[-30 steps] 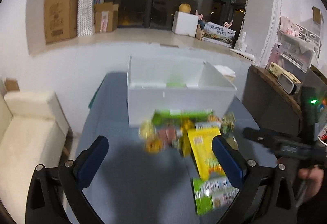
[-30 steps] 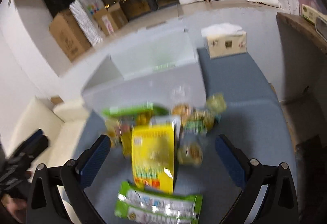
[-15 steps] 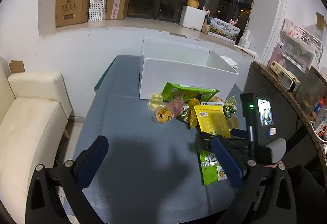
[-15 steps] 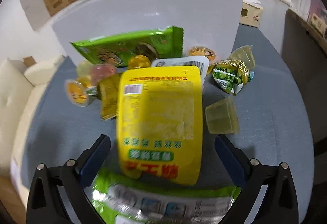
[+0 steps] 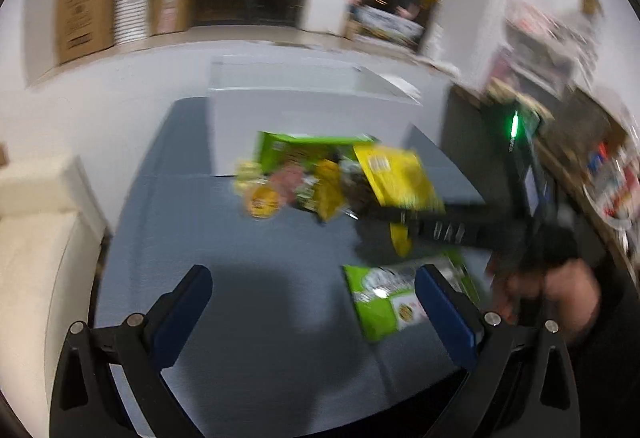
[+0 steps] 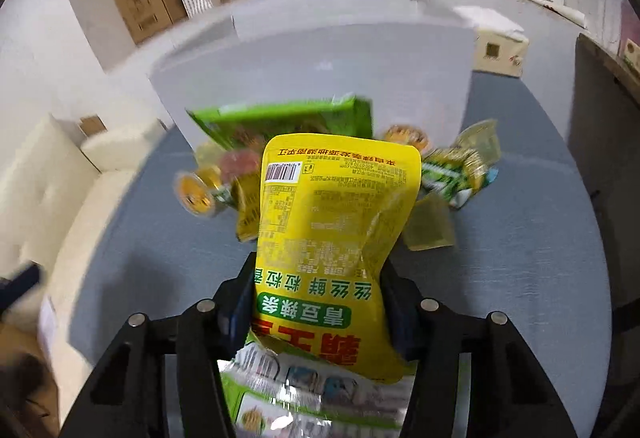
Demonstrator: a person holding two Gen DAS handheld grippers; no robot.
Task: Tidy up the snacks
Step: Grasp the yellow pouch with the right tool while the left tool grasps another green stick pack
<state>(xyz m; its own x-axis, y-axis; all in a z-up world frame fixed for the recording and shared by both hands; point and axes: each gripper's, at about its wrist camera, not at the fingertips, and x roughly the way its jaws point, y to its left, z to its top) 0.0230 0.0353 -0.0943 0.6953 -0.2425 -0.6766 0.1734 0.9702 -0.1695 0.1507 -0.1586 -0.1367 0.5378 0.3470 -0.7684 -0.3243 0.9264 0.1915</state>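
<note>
Right claw clamping yellow pouch, left claw spread, seemingly empty

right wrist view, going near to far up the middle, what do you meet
right gripper shut on the yellow snack pouch → long green snack packet → large white box → brown cardboard boxes on the ledge
</note>
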